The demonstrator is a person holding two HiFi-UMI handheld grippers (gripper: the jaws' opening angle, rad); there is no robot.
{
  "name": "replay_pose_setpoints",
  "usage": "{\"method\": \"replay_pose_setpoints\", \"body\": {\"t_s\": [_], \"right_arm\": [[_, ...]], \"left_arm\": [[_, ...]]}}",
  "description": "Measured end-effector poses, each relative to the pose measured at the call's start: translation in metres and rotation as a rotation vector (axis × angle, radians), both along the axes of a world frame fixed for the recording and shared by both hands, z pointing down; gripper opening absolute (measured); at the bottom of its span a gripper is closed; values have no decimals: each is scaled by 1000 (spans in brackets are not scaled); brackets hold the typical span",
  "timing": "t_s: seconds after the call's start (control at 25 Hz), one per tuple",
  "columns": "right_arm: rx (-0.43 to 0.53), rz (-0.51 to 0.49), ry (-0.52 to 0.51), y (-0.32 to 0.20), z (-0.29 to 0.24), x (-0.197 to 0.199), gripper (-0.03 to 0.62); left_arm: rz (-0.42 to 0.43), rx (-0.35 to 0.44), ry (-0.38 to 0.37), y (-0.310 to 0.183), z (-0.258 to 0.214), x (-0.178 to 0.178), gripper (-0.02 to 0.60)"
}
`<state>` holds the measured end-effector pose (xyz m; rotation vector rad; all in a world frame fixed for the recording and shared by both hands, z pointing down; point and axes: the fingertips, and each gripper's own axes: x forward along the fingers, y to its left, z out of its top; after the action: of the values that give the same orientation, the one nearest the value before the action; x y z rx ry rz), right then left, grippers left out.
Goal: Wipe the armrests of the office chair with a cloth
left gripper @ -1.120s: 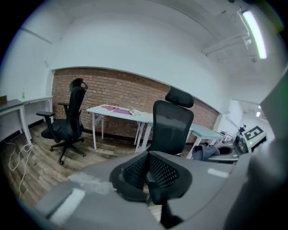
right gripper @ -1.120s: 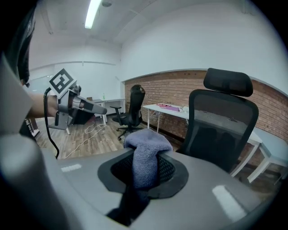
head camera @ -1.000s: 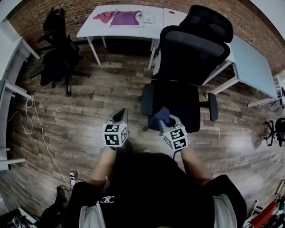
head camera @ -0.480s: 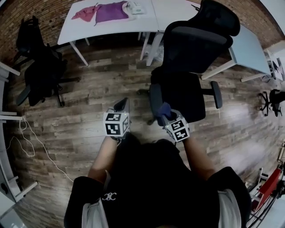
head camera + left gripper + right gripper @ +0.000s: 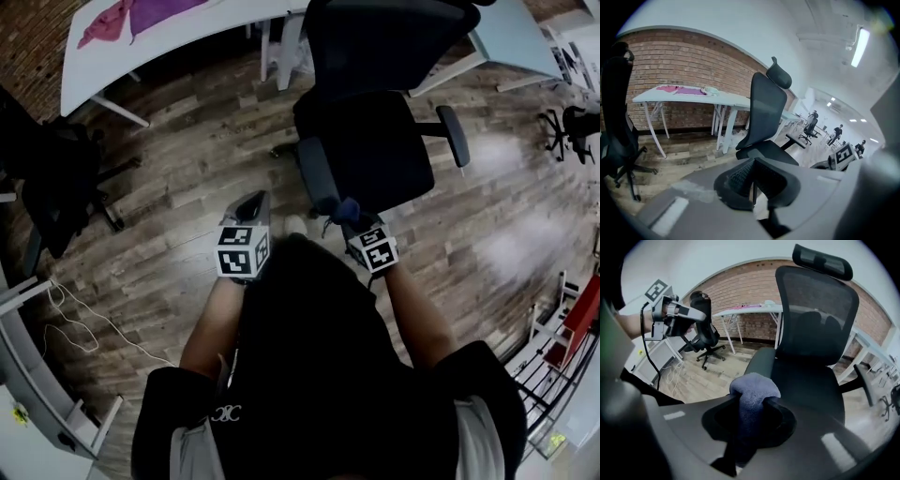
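Observation:
The black office chair point(image 5: 380, 141) stands just ahead of me, its left armrest point(image 5: 314, 173) nearest my hands and its right armrest point(image 5: 457, 136) on the far side. My right gripper point(image 5: 351, 219) is shut on a bunched blue-grey cloth point(image 5: 753, 390), held just short of the left armrest's front end point(image 5: 761, 363) and not touching it. My left gripper point(image 5: 252, 201) hovers over the floor left of the chair, jaws closed with nothing between them point(image 5: 753, 185). The mesh backrest point(image 5: 818, 319) and seat point(image 5: 808, 380) fill the right gripper view.
A white table point(image 5: 187, 37) with pink and purple cloths point(image 5: 141, 14) runs along the brick wall behind. Another black chair point(image 5: 47, 159) stands at the left, with a cable point(image 5: 75, 328) on the wooden floor. A pale blue table point(image 5: 525, 42) is at upper right.
I have stepped nearer to the chair, so it now lies closer under my hands. The right gripper with the cloth has come up to the left armrest's front end. Both grippers stay shut.

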<state>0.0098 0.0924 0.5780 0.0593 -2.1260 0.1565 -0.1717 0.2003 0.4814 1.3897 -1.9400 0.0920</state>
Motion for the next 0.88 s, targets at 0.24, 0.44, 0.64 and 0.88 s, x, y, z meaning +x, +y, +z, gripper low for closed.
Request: {"method": "replay_pose_setpoints", "body": {"t_s": [0.24,0.44,0.64,0.88], "right_arm": [[-99,63,38,31,36,22,67],[-73,56,22,26,50,13,69],[-67,-20,23,25,53,-3,69],[-2,-163,81,29,57,-5,69]], "left_arm": [[121,-59,13,-23,17,17,6],[168,-93,14,-33,27,32,6],[155,-117,26,-24,31,42,6],[79,-134,40,-6,35,33,6]]}}
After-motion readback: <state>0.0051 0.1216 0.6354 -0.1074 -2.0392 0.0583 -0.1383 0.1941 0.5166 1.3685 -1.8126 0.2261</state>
